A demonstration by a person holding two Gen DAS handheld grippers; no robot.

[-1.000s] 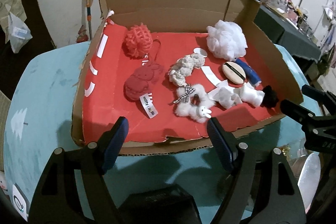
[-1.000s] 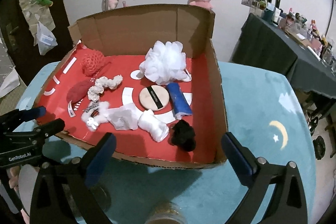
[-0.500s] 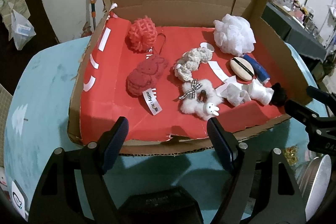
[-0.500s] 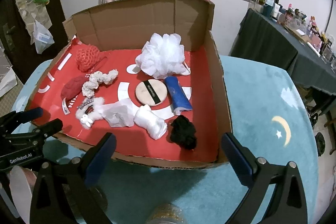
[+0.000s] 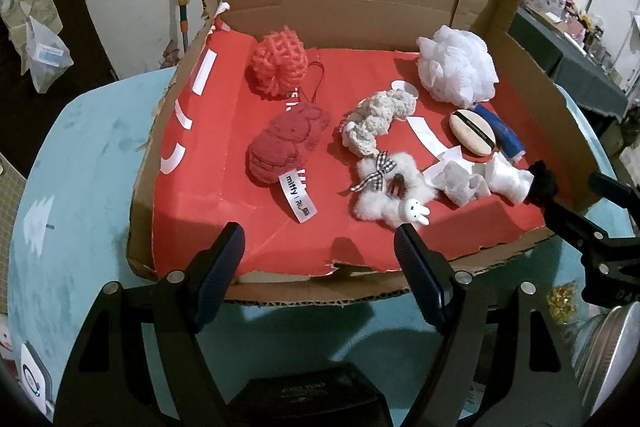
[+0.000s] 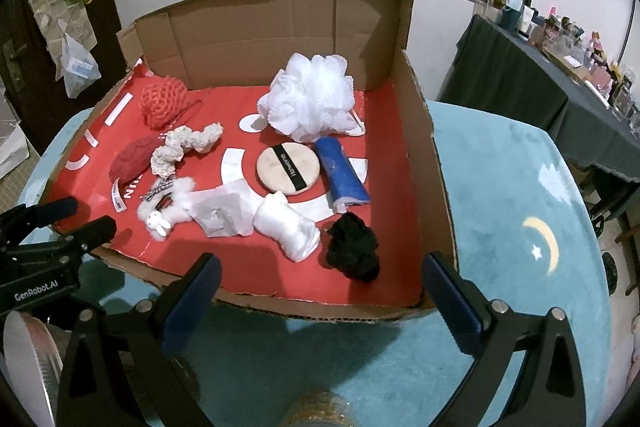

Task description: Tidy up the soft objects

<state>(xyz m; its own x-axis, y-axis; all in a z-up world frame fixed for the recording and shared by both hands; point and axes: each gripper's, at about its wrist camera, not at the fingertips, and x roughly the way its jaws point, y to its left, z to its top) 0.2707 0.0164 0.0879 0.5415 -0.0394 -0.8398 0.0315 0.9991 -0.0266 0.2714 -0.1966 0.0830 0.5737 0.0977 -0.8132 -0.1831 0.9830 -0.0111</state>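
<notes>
Both your tools hang over the teal worktop (image 6: 500, 195), short of the near lip of the cardboard box (image 6: 420, 163). The left tool (image 5: 318, 263) is spread with nothing between its pads, and the right tool (image 6: 320, 291) is spread wider, also empty.

Just inside the box's near lip, working from the left tool's side, you have the fluffy white scrunchie (image 5: 384, 187) with its little rabbit charm, a crumpled white tissue (image 6: 220, 209) touching it, a rolled white cloth (image 6: 286, 227) against the tissue, then the black scrunchie (image 6: 354, 247) nearest the box's right wall.

Further in lie the red plush rabbit (image 5: 280, 147) with its tag, the cream crocheted piece (image 5: 376, 121), the round powder puff (image 6: 288, 167) and the blue roll (image 6: 344, 177) beside it. Against the box's back wall sit the red mesh ball (image 5: 278, 65) and the white bath pouf (image 6: 310, 99).

Watch the near row: those pieces touch, so a pinch on one could drag its neighbour along. The checked ribbon and the rabbit's loop cord can snag a pad. Coming in low, you may catch the torn front lip and shove the whole box. Keep your two tools apart; they sit close over the same edge.
</notes>
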